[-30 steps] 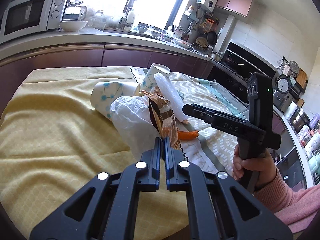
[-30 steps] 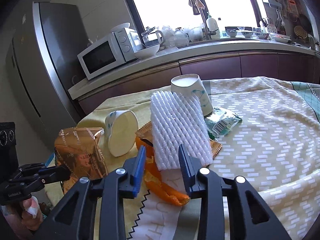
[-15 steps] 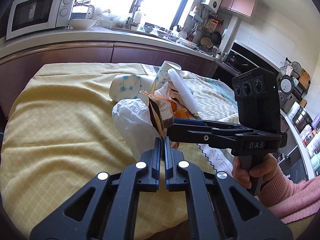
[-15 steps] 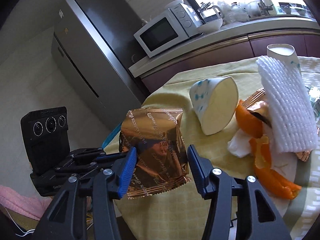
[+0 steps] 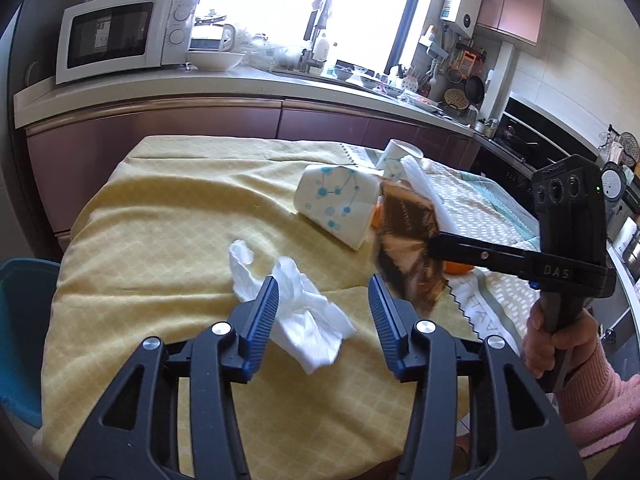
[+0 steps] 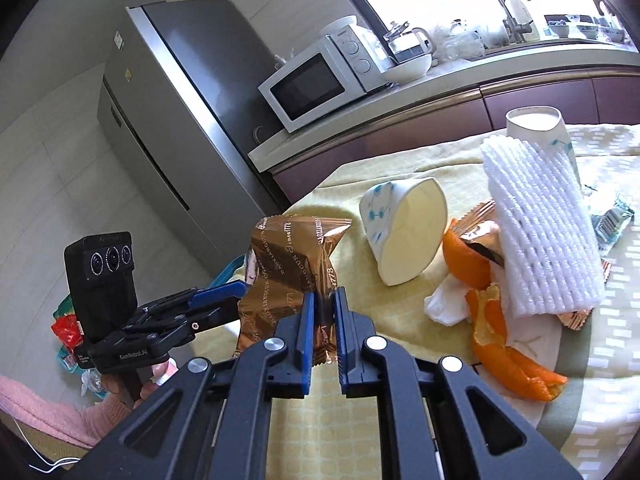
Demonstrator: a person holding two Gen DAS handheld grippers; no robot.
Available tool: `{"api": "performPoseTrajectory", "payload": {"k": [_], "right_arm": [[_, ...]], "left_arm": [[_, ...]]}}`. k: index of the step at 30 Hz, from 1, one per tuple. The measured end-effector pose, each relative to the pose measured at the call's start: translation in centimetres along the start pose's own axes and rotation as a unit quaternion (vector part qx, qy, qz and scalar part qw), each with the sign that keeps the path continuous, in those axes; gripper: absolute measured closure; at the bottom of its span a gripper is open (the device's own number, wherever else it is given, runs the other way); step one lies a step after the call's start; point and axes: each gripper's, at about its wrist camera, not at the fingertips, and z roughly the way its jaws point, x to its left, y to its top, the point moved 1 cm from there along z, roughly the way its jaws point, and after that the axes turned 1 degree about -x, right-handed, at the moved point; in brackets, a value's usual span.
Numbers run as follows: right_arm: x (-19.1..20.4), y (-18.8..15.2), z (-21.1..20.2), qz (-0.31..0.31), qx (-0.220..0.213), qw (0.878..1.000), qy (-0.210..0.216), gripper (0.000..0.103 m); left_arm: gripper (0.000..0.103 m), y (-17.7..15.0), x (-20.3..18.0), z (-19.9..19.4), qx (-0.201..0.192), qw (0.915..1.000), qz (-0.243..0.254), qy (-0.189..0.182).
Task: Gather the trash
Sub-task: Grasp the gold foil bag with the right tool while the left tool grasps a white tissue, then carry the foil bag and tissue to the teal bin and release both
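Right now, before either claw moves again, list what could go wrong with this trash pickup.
1. The right claw pinches only a fold of the gold snack wrapper; slick foil may slip out.
2. The left claw is opening, and the white tissue between its fingers may land back on the yellow tablecloth.
3. The tipped paper cup could roll if bumped.

Strong daylight from window (image 5: 372, 12), panes blown out white. Tabletop (image 5: 168, 216) evenly lit, shadows soft. Fisheye bends edges, corners black. White tissue (image 5: 308, 320) motion-blurred.
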Motion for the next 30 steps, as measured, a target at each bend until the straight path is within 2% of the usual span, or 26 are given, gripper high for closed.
{"api": "performPoseTrajectory", "payload": {"k": [4,7,11,15,16,20,22,30], "right_arm": [[-0.4,0.2,0.1,0.005,-0.003,1.0,-0.013,0.094],[-0.4,0.2,0.4,0.001,-0.001,1.0,-0.017,0.094],[-0.1,0.1,0.9,-0.001,0.003,1.0,-0.016,0.094],[0.2,0.3,1.5,-0.003,0.007,1.0,-0.014,0.094],[0.2,0.4,1.7,-0.003,0.009,1.0,-0.014,0.094],[0.4,0.5,2.0,-0.004,0.011,1.0,-0.013,0.094],[0.5,0.5,2.1,-0.005,0.012,1.0,-0.013,0.094],[2.1,1.2,3.8,-0.019,0.019,1.0,-0.003,0.094]], "left_arm": [[0.053,-0.5,0.9,1.2,0.019,0.9978,0.004,0.064],[0.053,-1.1,1.1,1.7,0.029,0.9958,0.006,0.087],[0.052,-1.8,1.4,1.2,0.03,0.9949,-0.002,0.096],[0.052,-2.5,2.1,1.6,0.051,0.9931,-0.012,0.105],[0.054,-2.6,2.1,1.7,0.051,0.9936,-0.016,0.099],[0.08,-2.6,2.5,1.5,0.052,0.9957,-0.035,0.069],[0.086,-2.8,2.5,1.3,0.048,0.996,-0.037,0.066],[0.09,-2.1,3.4,-1.3,0.02,0.9961,-0.051,0.07]]}}
